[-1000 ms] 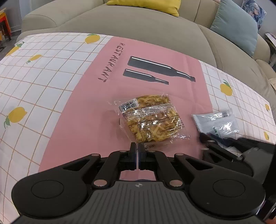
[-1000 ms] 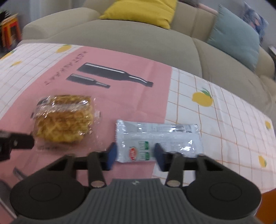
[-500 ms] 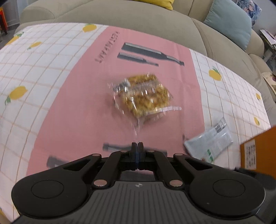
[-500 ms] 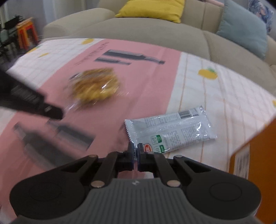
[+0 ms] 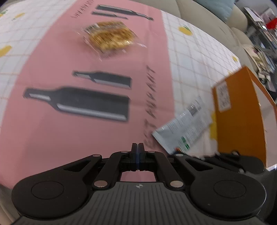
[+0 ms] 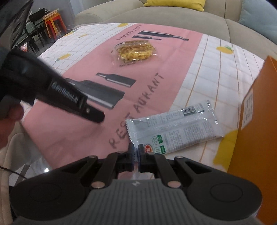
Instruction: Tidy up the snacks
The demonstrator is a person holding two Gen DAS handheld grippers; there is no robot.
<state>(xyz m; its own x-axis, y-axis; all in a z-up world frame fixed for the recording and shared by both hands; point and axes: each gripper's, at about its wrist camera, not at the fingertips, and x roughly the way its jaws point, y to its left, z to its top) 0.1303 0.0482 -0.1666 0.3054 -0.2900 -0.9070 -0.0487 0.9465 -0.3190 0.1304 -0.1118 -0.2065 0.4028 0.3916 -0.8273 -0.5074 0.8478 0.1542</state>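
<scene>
Snacks lie on a pink tablecloth (image 6: 155, 65) printed with black bottles and bordered by a white grid with lemons. In the right wrist view we see the right tool (image 6: 135, 155) pressed almost together on the near corner of a pale snack packet (image 6: 174, 129). A thin strip of wrapper shows between its pads. The packet stretches away to the right. Its barcode end is just beside an orange box (image 6: 256, 138) that stands at the right edge of the cloth.

The left tool (image 5: 138, 156) has its fingers pressed flat together with nothing between them. It hangs over the pink panel near the lower "RESTAURANT" lettering, left of the packet. From the right wrist view we also see it reaching in from the left, gripped by the person's hand (image 6: 8, 114).

A yellow noodle snack (image 6: 135, 50) in a clear wrapper sits farther back on the pink panel, well apart from both tools and from the box. A beige sofa (image 6: 173, 15) runs behind the cloth. The left wrist view is blurred, so we cannot read the print on the packet there.
</scene>
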